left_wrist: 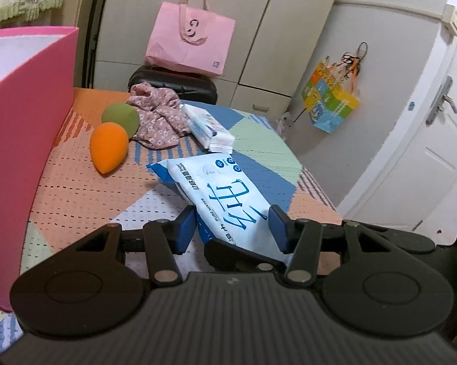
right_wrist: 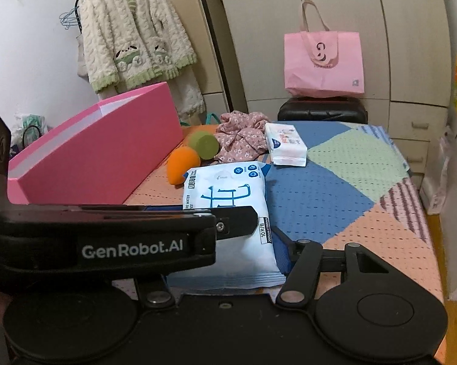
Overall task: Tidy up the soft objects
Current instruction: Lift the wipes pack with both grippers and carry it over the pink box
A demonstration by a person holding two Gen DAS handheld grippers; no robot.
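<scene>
L wrist view: left gripper (left_wrist: 233, 222) pads clamp the blue wet-wipes pack (left_wrist: 225, 194) w/ its far end over the mat (left_wrist: 76, 194). R wrist view alone shows the hanging fleece jacket (right_wrist: 134, 33); right gripper's (right_wrist: 277, 243) left finger is hidden, opening can't be told.

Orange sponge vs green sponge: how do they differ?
The orange sponge lies nearer the camera, pointed tip toward us; the green sponge sits behind it against the floral cloth, showing a flat cut face in the right wrist view. Both are egg-shaped, beside the pink box.
</scene>
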